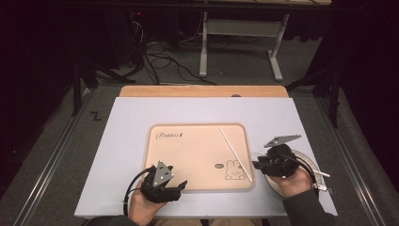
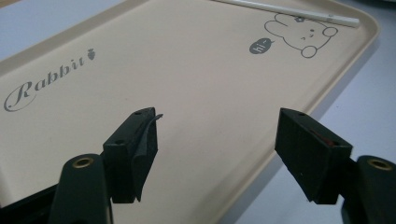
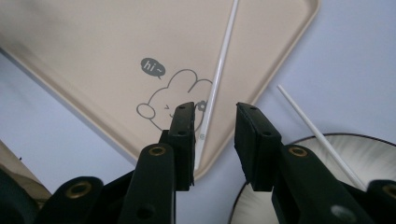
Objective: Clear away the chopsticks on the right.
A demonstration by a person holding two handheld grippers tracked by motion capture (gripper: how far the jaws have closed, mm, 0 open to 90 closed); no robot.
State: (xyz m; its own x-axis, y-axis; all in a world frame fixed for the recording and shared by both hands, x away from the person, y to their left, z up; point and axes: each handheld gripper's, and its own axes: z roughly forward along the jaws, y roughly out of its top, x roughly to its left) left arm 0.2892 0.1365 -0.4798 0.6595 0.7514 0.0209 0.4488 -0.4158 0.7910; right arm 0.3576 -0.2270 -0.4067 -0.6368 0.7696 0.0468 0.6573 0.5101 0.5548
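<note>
Chopstick (image 1: 235, 154), white and thin, lay in the right part of the beige tray (image 1: 188, 155). Its long axis ran diagonally: far end pointed toward the tray's far edge near the middle, near end pointed at the near right corner, just past the printed rabbit. In the right gripper view the stick (image 3: 217, 79) ran up and away between my jaws' line of sight, its near tip resting at the tray's rim.

My right gripper (image 1: 264, 163) hovered at the tray's right edge, just beside that near tip. Its jaws stood a little apart, gripping nothing (image 3: 214, 140). My left gripper (image 1: 177, 187) sat at the tray's near edge, left of centre, jaws spread wide and empty above the tray floor (image 2: 217, 154).

A second white stick (image 3: 320, 135) lay across the round grey-white plate (image 1: 308, 162) on the right, under my right hand; one end stuck out over the plate's far side toward the tray. It did not touch the tray.

Tray bore the word "Rabbit" at far left and a "hi~" bubble beside the rabbit. It sat centred on a pale lilac mat (image 1: 127, 141) covering a wooden table (image 1: 141, 91). Beyond: grey carpeted floor, loose black cables (image 1: 162, 59), the white legs of another table (image 1: 203, 47), dark surroundings.
</note>
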